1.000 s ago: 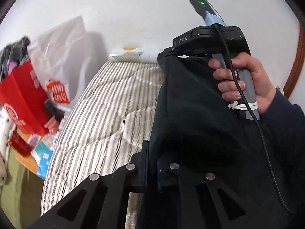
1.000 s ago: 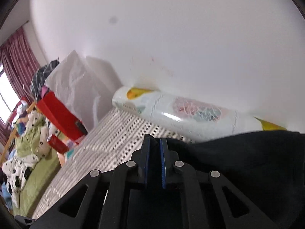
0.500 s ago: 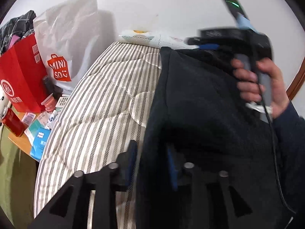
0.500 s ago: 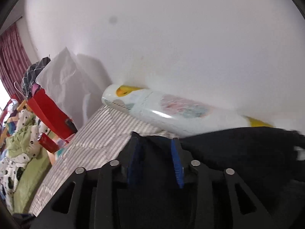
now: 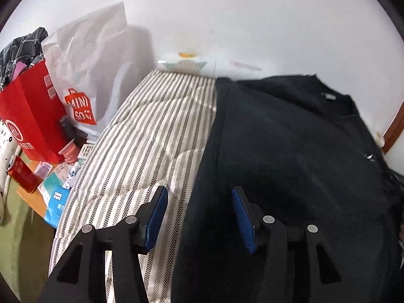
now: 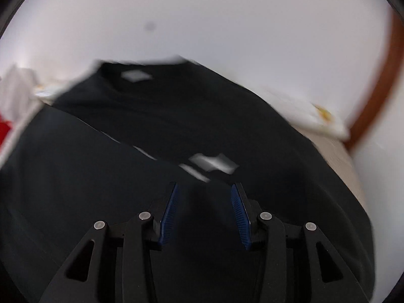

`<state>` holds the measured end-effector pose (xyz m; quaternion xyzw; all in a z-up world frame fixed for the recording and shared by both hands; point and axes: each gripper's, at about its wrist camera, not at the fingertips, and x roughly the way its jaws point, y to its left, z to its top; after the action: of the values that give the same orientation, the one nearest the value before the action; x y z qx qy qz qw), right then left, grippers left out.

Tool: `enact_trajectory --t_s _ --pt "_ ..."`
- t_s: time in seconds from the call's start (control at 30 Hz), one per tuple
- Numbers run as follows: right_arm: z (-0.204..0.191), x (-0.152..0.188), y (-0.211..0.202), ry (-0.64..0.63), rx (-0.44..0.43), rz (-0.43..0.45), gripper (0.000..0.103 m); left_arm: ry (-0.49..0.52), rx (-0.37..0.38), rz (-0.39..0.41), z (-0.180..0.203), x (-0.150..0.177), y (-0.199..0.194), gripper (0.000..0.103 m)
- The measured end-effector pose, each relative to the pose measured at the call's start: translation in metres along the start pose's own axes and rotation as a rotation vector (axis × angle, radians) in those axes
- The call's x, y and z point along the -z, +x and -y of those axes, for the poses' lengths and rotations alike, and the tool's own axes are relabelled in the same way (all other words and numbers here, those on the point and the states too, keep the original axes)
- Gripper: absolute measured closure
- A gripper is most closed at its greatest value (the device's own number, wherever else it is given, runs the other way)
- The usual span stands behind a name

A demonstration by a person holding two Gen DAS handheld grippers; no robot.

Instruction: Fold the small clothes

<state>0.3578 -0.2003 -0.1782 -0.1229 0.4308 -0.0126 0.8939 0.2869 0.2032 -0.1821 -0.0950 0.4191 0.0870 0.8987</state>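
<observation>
At the far left, off the bed's edge, stand a red paper bag and a white shopping bag, with a red can and small packets on a low stand below them. The striped mattress runs back to the white wall, and the black shirt lies spread across its right part, the shirt's left edge straight along the stripes and the collar toward the wall.

The left gripper hovers over that left edge with its blue pads wide apart and nothing between them — bare mattress and the dark hem show in the gap. Further right, the right gripper is equally wide open and empty above the shirt, where a sleeve or side panel appears laid over the body; this view is blurred, so the exact fold line is hard to tell.

Judging from this, a fold is set and the next grasp is due. The risk is pinching only the top layer, or dragging the soft cloth sideways — either would skew the fold or undo it.
</observation>
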Motion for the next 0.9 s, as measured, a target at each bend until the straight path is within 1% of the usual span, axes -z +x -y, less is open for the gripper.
enact_trajectory --t_s 0.03,0.07,0.1,0.13,0.17,0.23,0.33,0.37,0.43,0.5,0.57,0.67,0.7,0.73,0.8,0.9 --pt "0.013 0.012 0.002 0.017 0.012 -0.022 0.060 0.004 -0.012 -0.014 0.001 0.001 0.003 0.051" --pt "0.024 0.026 0.007 0.034 0.013 -0.052 0.060 0.007 -0.019 -0.025 0.001 0.003 0.005 0.051" --pt "0.025 0.035 0.010 0.037 0.013 -0.071 0.061 0.010 -0.019 -0.025 0.002 0.004 0.005 0.051" --pt "0.028 0.041 0.012 0.053 -0.003 -0.059 0.059 0.017 -0.026 -0.020 0.003 0.005 0.004 0.051" --pt "0.028 0.042 0.011 0.069 0.000 -0.039 0.057 0.029 -0.040 -0.018 0.005 0.005 0.003 0.051" --pt "0.025 0.040 0.013 0.087 0.011 -0.049 0.056 0.030 -0.053 -0.021 0.008 0.006 0.000 0.052" --pt "0.023 0.039 0.011 0.114 -0.013 -0.051 0.056 0.042 -0.053 -0.013 0.014 0.010 -0.011 0.053" --pt "0.022 0.039 0.005 0.106 -0.023 -0.045 0.056 0.052 -0.053 -0.011 0.016 0.012 -0.013 0.053" --pt "0.027 0.042 -0.011 0.099 -0.014 -0.022 0.056 0.077 -0.049 -0.016 0.022 0.019 -0.018 0.053" --pt "0.040 0.052 -0.035 0.135 -0.006 0.035 0.056 0.101 -0.057 -0.025 0.028 0.027 -0.022 0.053" --pt "0.059 0.061 -0.055 0.155 0.003 0.064 0.056 0.117 -0.066 -0.014 0.035 0.035 -0.029 0.053" --pt "0.097 0.084 -0.082 0.208 0.057 0.089 0.054 0.111 -0.070 -0.023 0.040 0.043 -0.036 0.052" --pt "0.108 0.091 -0.085 0.224 0.067 0.088 0.050 0.101 -0.060 -0.027 0.040 0.046 -0.039 0.048" --pt "0.121 0.099 -0.089 0.236 0.078 0.083 0.041 0.093 -0.048 -0.027 0.041 0.049 -0.043 0.043" --pt "0.146 0.124 -0.098 0.242 0.124 0.080 0.029 0.073 -0.026 -0.018 0.041 0.055 -0.051 0.040" --pt "0.182 0.155 -0.096 0.251 0.184 0.045 0.028 0.047 -0.028 -0.017 0.039 0.067 -0.059 0.039"
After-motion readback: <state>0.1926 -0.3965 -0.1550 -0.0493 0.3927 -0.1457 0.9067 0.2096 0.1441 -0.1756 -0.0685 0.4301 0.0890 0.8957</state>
